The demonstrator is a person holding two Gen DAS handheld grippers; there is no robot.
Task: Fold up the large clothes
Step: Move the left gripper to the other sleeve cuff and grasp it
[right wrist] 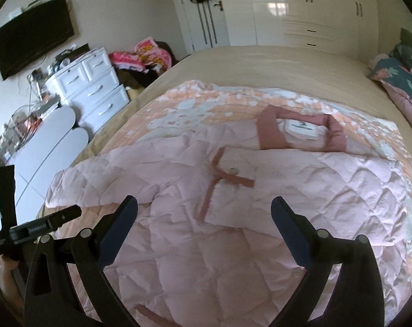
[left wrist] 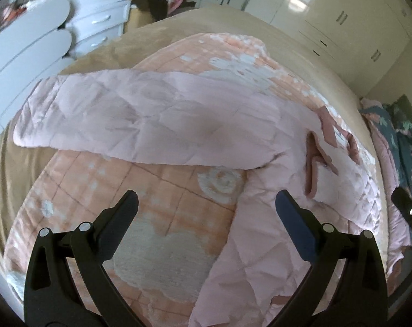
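Note:
A pale pink quilted jacket [right wrist: 206,218] lies flat on a peach patterned blanket [right wrist: 206,103] on the bed, its dark pink collar [right wrist: 301,130] at the far end and a pocket with a button [right wrist: 233,171] in the middle. In the left wrist view the jacket [left wrist: 165,114] has one sleeve [left wrist: 83,111] stretched out to the left. My left gripper [left wrist: 206,204] is open and empty above the blanket [left wrist: 156,218], beside the jacket's edge. My right gripper [right wrist: 204,209] is open and empty above the jacket's body. The left gripper also shows in the right wrist view [right wrist: 29,229].
The bed has a beige sheet [right wrist: 260,62]. A white chest of drawers [right wrist: 94,87] and white rounded panels [right wrist: 50,136] stand left of the bed. Dark floral pillows [right wrist: 402,73] lie at the right. Wardrobes [right wrist: 301,8] line the far wall.

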